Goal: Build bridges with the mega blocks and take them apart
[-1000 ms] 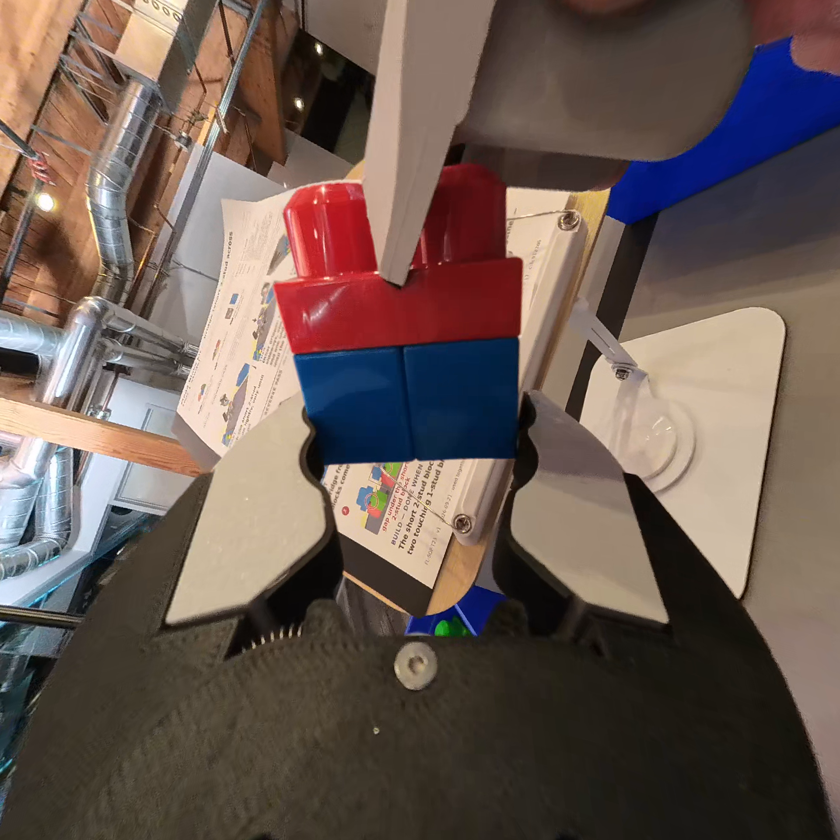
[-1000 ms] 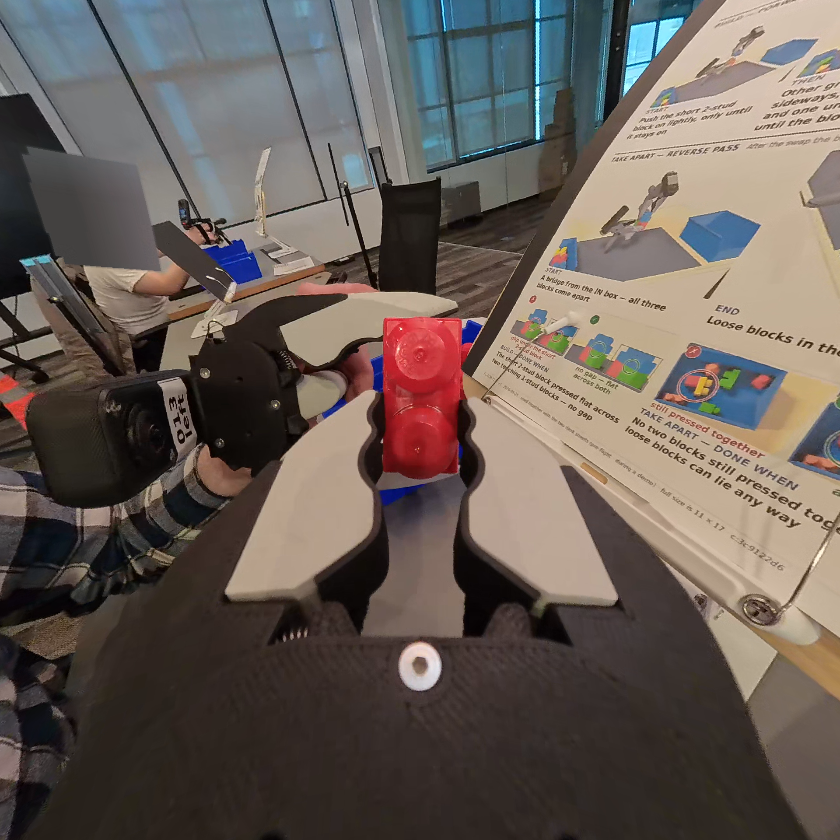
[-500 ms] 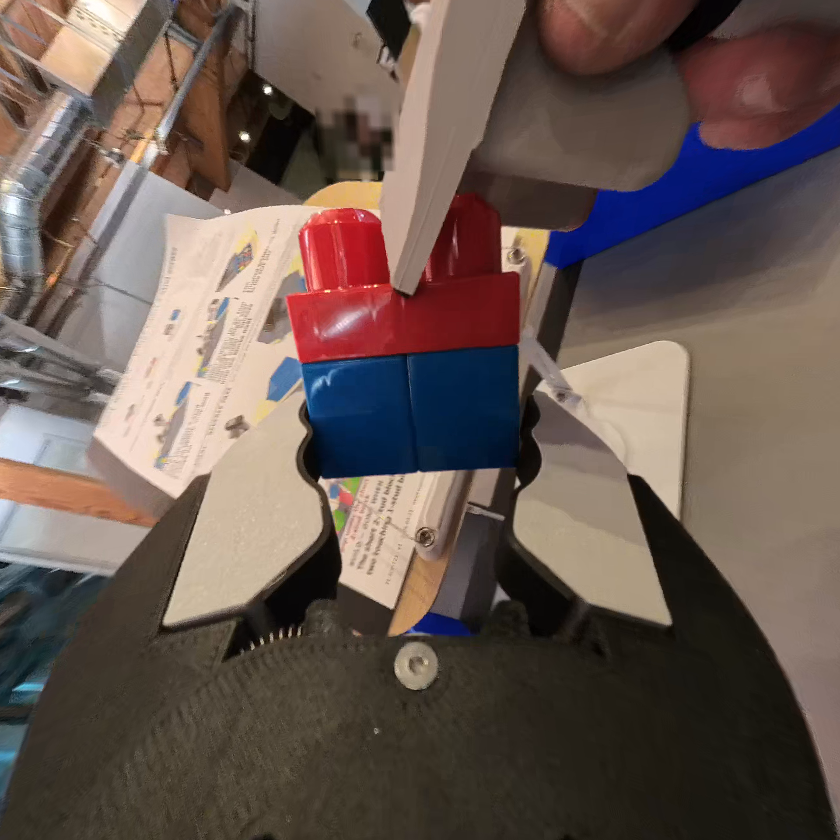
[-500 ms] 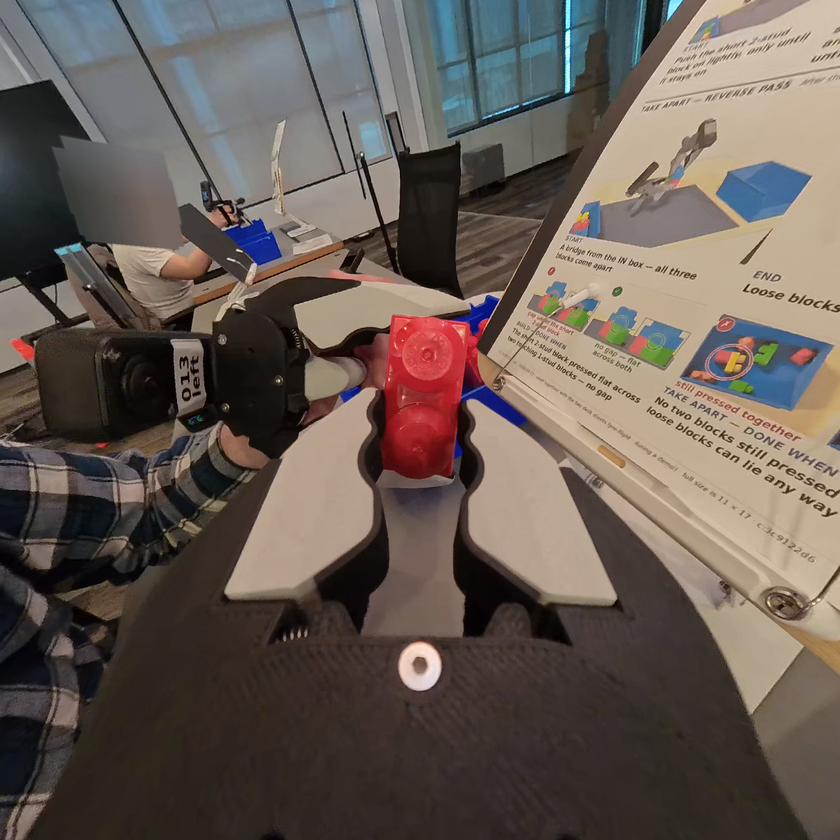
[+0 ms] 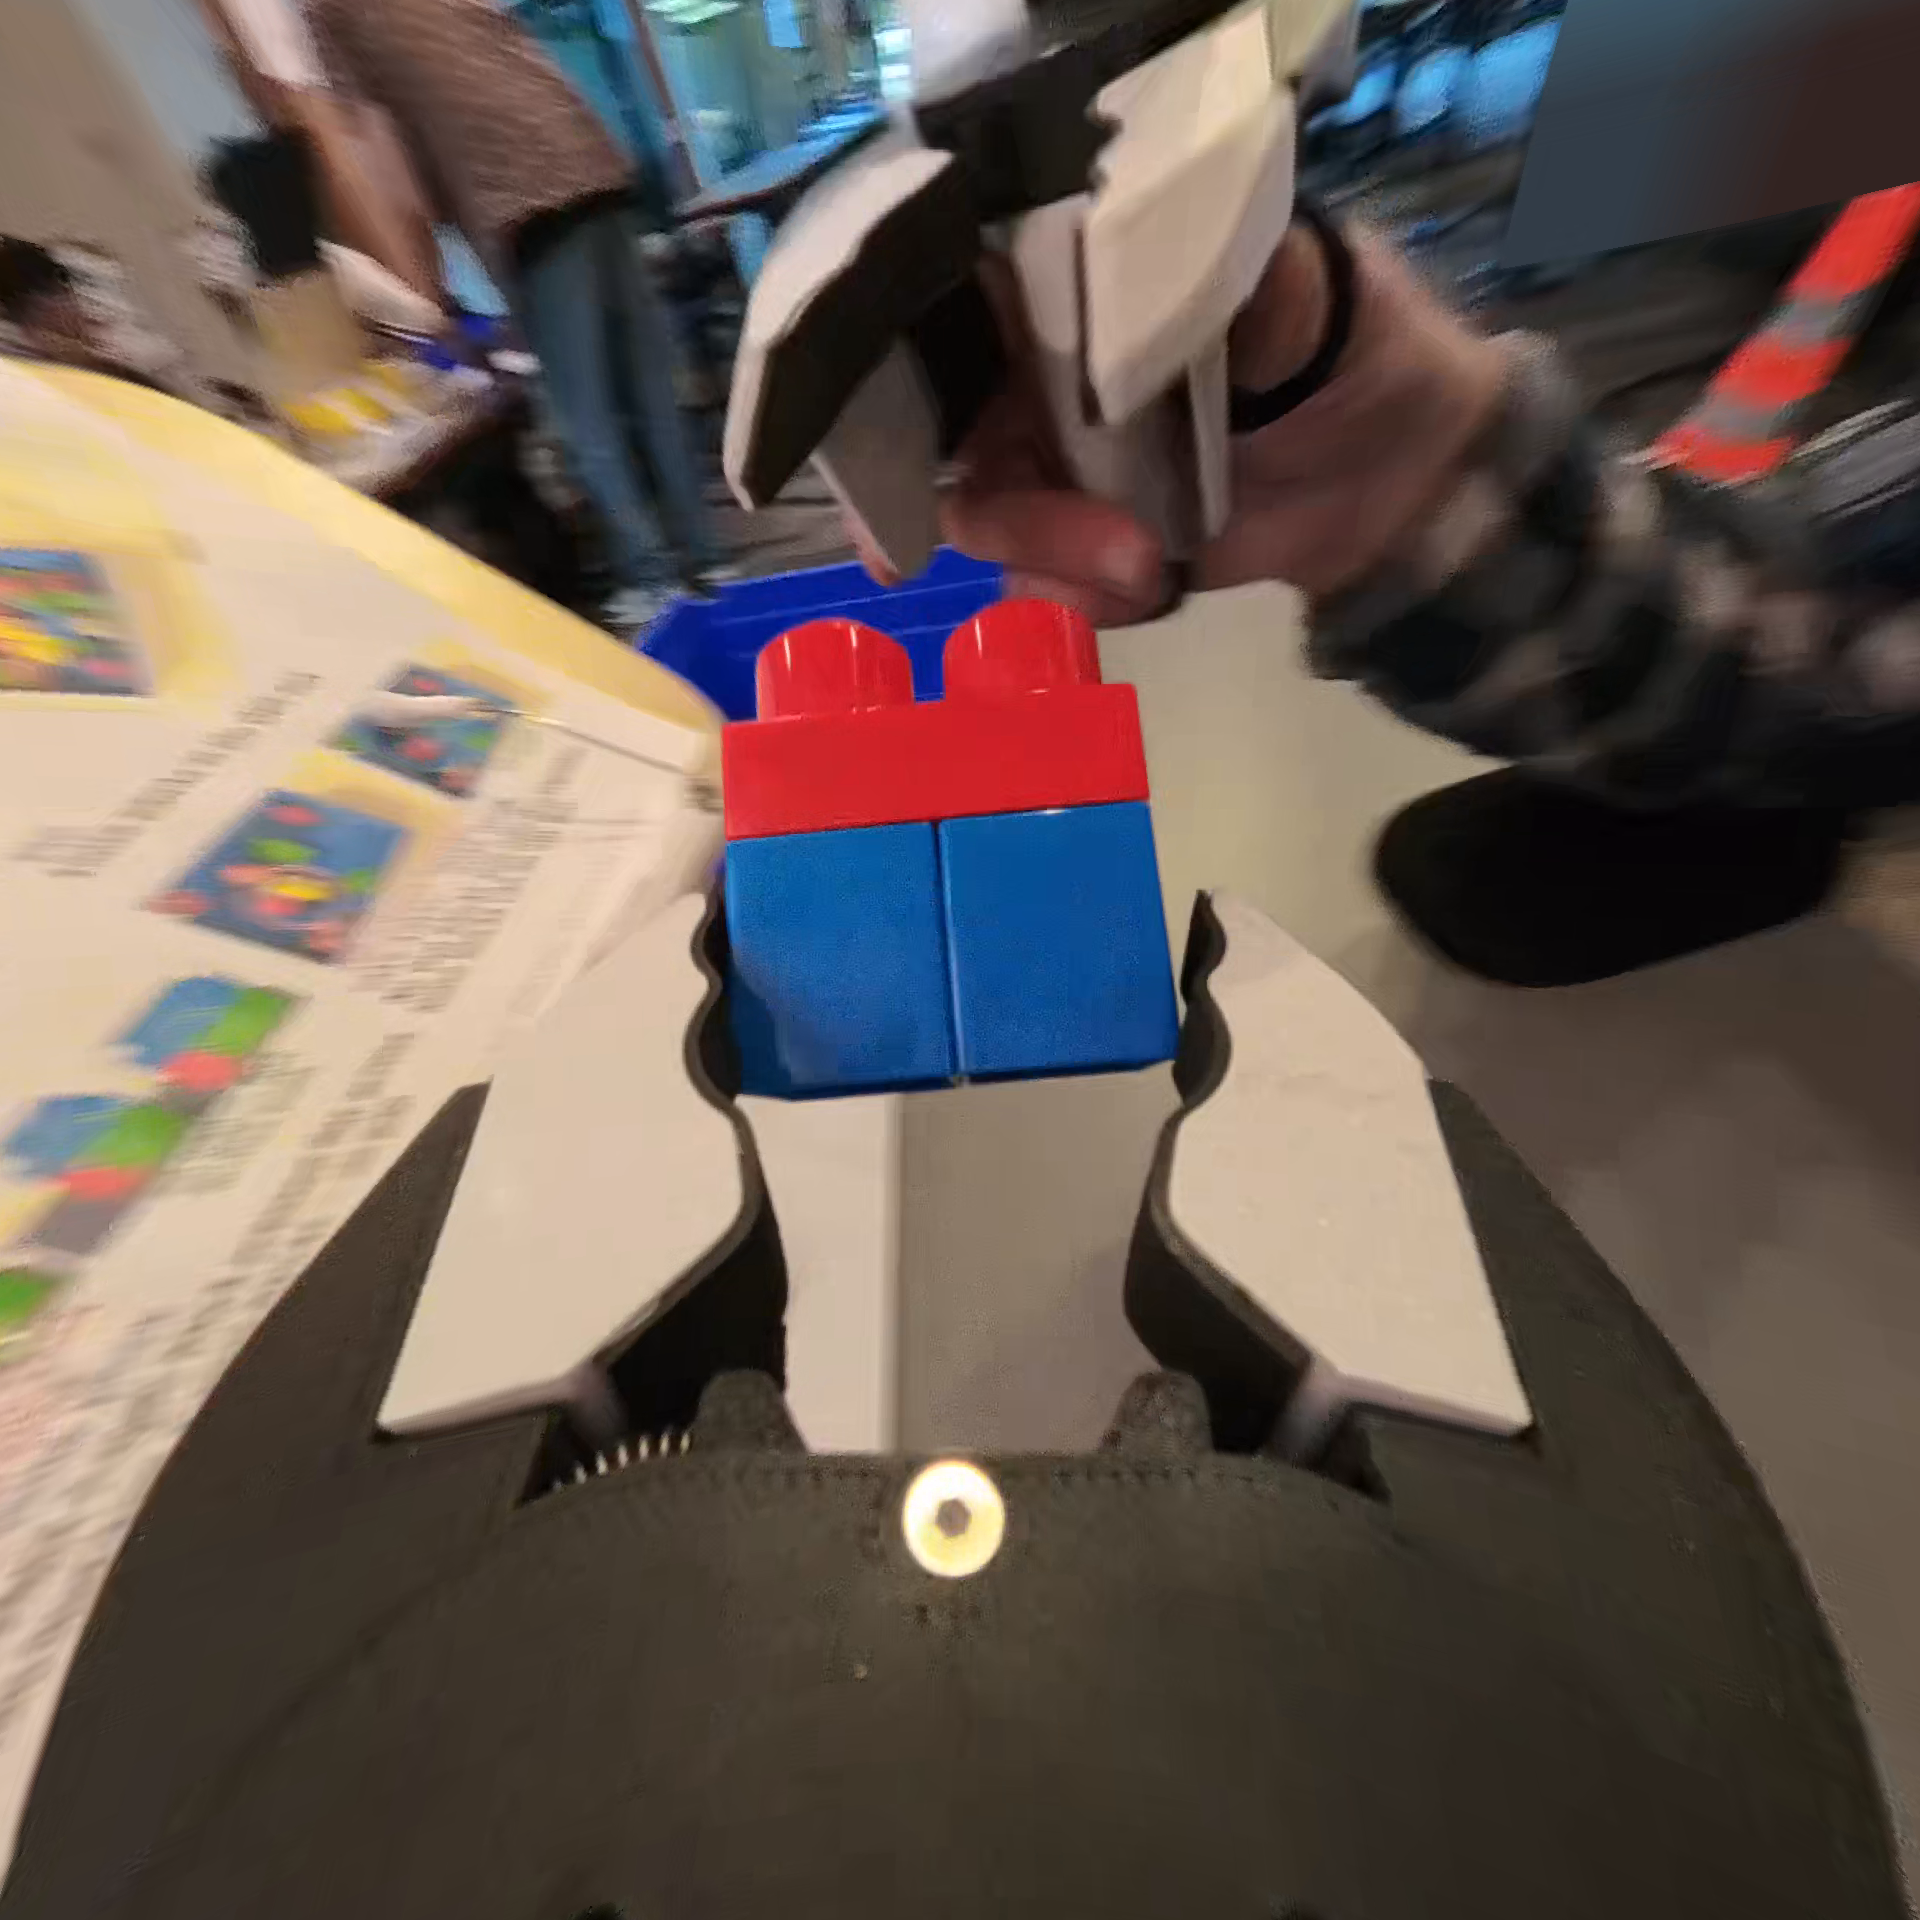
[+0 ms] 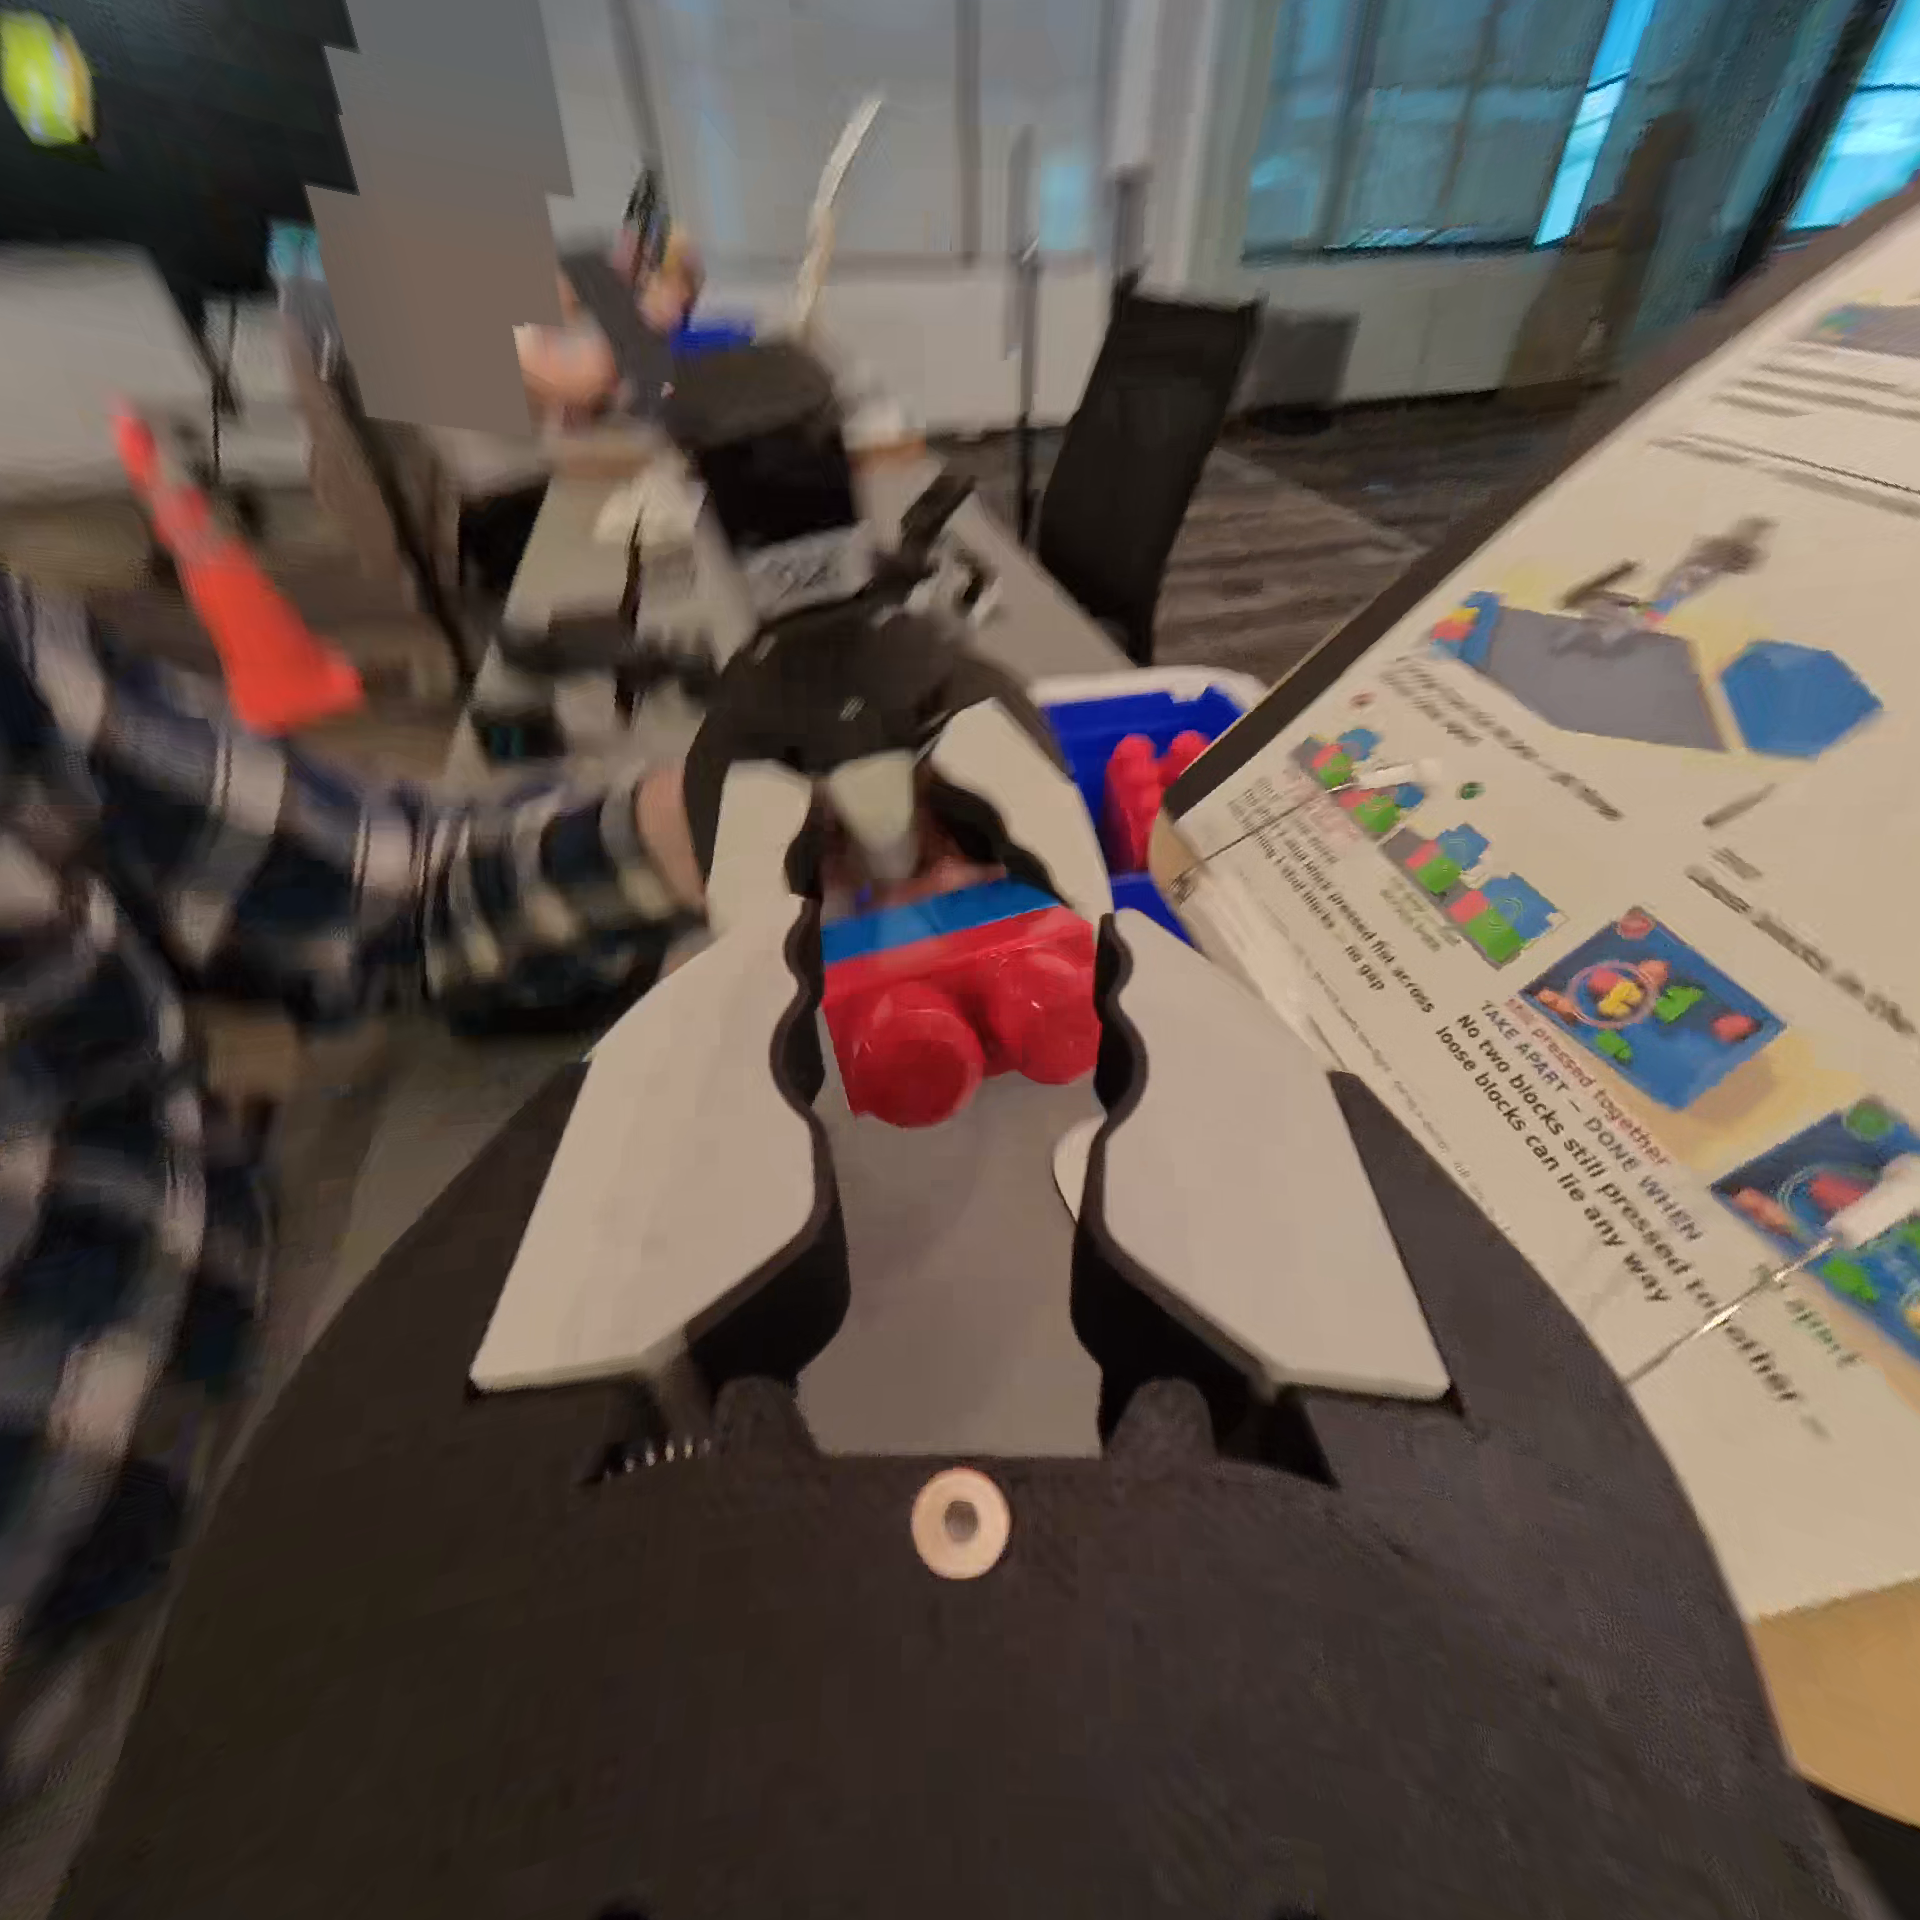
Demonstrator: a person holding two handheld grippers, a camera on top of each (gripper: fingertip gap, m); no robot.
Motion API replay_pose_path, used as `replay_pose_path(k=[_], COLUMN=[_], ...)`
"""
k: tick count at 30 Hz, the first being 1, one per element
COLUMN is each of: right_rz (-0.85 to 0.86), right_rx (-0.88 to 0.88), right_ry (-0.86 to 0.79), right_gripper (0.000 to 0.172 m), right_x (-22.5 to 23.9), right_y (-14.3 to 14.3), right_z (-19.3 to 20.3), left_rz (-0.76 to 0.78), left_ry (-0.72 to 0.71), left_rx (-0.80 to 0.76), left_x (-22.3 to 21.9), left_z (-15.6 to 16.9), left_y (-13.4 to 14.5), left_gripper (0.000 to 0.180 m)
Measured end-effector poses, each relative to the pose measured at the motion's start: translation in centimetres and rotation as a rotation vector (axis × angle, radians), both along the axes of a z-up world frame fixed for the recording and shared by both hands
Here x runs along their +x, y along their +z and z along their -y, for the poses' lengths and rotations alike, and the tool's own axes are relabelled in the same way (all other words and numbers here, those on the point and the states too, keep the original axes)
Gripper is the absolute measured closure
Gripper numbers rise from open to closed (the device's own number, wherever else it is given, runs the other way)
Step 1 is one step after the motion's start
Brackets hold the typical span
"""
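- Our left gripper (image 5: 951, 987) has its fingers pressed on the two blue blocks (image 5: 951, 956), so nothing else fits between them.
- The red block (image 5: 935, 753) sits on top of the blue ones and fills the way ahead.
- Our right gripper (image 5: 997, 457) hangs open just above the red block, apart from it, with a thin bit of air between.
- The big instruction board (image 5: 312, 883) leans close on the left side and blocks that way.
- The blue bin (image 5: 821, 603) stands behind the blocks.
- The grey table (image 5: 1610, 1195) on the right side is open room.
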State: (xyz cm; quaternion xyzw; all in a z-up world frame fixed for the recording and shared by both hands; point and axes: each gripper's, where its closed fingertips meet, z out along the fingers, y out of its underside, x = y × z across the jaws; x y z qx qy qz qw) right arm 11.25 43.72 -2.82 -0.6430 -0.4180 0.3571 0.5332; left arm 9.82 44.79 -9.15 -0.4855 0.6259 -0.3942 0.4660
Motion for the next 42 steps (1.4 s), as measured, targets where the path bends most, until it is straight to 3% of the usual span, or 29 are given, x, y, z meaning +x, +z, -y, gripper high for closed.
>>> replay_pose_path(k=[2, 5, 8, 10, 16, 19, 22, 29, 33, 42], right_rz=[0.146, 0.320, 0.308, 0.310, 0.429, 0.528, 0.598, 0.563, 0.554, 0.548], right_rx=[0.091, 0.197, 0.129, 0.135, 0.462, 0.547, 0.601, 0.666, 0.687, 0.811], right_ry=[0.063, 0.140, 0.209, 0.227, 0.203, 0.199, 0.199, 0.208, 0.156, 0.075], right_gripper=[0.112, 0.116, 0.125, 0.124, 0.107, 0.113, 0.132, 0.135, 0.136, 0.136], right_x=[0.1, 0.3, 1.0, 1.6, 0.5, -1.0, -1.9, -2.5, -2.2, -2.5], right_y=[-1.2, -3.4, -4.5, -4.6, -4.5, -5.6, -6.4, -5.3, -4.8, -3.2], right_z=[1.4, 2.7, 3.2, 3.5, 4.4, 4.3, 4.2, 5.0, 4.2, 4.1], left_rz=[0.013, 0.025, 0.007, 0.017, 0.140, 0.146, 0.139, 0.176, 0.232, 0.336], left_ry=[-0.146, -0.355, -0.420, -0.404, -0.460, -0.506, -0.548, -0.628, -0.566, -0.588], left_rx=[-0.133, -0.270, -0.309, -0.341, -0.511, -0.581, -0.606, -0.683, -0.667, -0.839], left_x=[-0.1, -0.1, 0.3, 0.7, -0.3, -0.2, -0.2, -0.6, -0.3, -0.4], left_z=[2.0, 5.1, 5.9, 5.4, 4.3, 4.8, 5.6, 6.5, 5.5, 4.0], left_y=[0.1, 0.1, -1.2, -1.7, 0.1, 0.2, 0.3, 1.5, 1.7, 2.5], left_gripper=[0.100, 0.101, 0.101, 0.101, 0.102, 0.101, 0.102, 0.101, 0.090, 0.098])
